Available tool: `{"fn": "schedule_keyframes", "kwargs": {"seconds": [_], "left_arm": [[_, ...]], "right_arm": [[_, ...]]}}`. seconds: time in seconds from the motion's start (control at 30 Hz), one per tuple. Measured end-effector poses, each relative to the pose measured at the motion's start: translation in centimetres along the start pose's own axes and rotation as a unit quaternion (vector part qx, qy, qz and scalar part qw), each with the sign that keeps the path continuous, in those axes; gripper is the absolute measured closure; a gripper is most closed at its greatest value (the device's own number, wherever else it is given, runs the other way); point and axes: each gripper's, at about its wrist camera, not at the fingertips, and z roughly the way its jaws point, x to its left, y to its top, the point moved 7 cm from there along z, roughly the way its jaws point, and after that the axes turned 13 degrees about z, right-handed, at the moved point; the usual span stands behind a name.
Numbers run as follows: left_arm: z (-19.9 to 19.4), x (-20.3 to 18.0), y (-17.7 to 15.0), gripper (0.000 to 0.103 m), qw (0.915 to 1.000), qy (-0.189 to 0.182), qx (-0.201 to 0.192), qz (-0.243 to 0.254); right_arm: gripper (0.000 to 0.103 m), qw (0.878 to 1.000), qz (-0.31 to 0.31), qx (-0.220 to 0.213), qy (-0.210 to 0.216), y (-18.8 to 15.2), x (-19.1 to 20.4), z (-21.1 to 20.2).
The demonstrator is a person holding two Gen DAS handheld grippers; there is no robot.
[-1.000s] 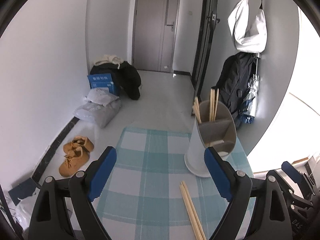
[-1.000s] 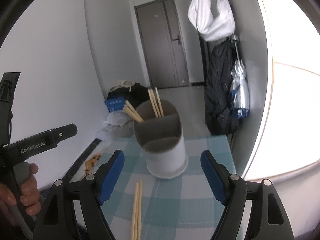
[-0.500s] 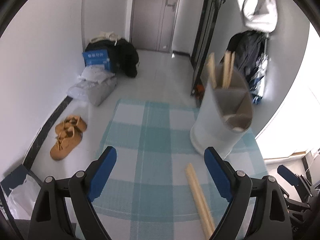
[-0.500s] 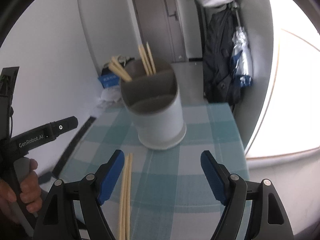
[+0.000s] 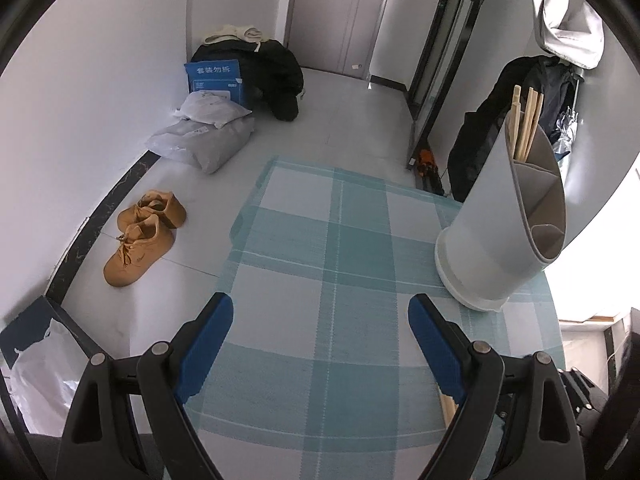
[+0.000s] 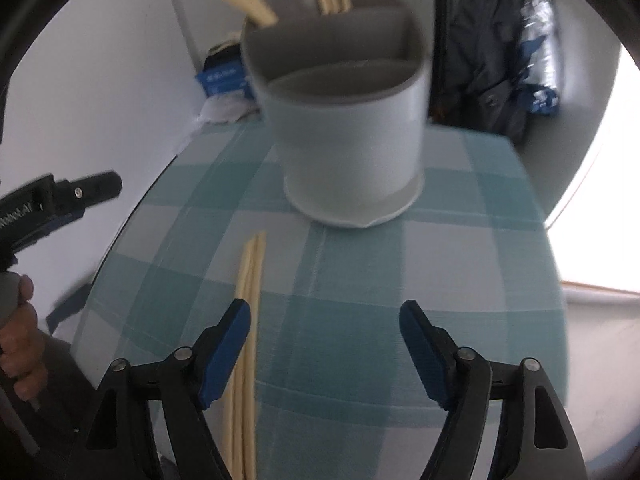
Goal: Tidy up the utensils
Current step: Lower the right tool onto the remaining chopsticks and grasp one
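My left gripper (image 5: 320,320) hangs over the teal checked tablecloth (image 5: 344,240) with its blue-padded jaws spread wide; only bare cloth lies between the pads, and they touch nothing. My right gripper (image 6: 325,318) is also over the cloth, its jaws closing at this moment but with a broad gap between them and nothing in it.

A loose bundle of pale wooden chopsticks (image 6: 250,280) lies flat on the cloth, running from just short of the utensil holder toward my right gripper. In the right wrist view the bundle passes just beside the inner face of the left-hand finger (image 6: 226,344) and disappears beneath it; whether the pad touches the sticks I cannot tell, as the view is blurred. In the left wrist view only a short end of the bundle shows, beside the right-hand finger (image 5: 436,348).

The grey utensil holder (image 6: 348,132) stands upright on the far part of the cloth, divided into compartments. More chopsticks (image 5: 526,124) stand in its rear compartments, while the front one appears empty.

At the left edge of the right wrist view, my left hand (image 6: 18,340) grips the handle of the other gripper.
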Motion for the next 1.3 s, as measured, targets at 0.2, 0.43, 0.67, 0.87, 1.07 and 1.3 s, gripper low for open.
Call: {"fn": "schedule_keyframes", "kwargs": {"seconds": [0.2, 0.43, 0.67, 0.87, 1.07, 1.3], "left_arm": [[0.1, 0.3, 0.0, 0.017, 1.0, -0.005, 0.004, 0.002], [0.6, 1.0, -0.2, 0.017, 0.9996, -0.012, 0.022, -0.016], [0.4, 1.5, -0.2, 0.017, 0.9994, -0.013, 0.021, -0.026], [0.4, 2.2, -0.6, 0.017, 0.9991, -0.008, 0.023, -0.035], [0.1, 2.6, -0.7, 0.017, 0.9986, -0.012, 0.023, -0.046], [0.0, 2.7, -0.6, 0.017, 0.9981, -0.017, 0.023, -0.055]], "right_arm": [[0.047, 0.999, -0.034, 0.019, -0.005, -0.9, 1.6, 1.5], [0.057, 0.998, -0.059, 0.019, -0.016, -1.2, 2.2, 1.8], [0.073, 0.995, -0.089, 0.024, -0.032, -2.1, 3.3, 1.9], [0.097, 0.993, -0.111, 0.038, -0.022, -2.7, 4.1, 1.5], [0.098, 0.991, -0.109, 0.068, -0.025, -4.7, 3.3, 0.0], [0.093, 0.992, -0.084, 0.093, -0.012, -4.3, 2.1, -0.2]]}}
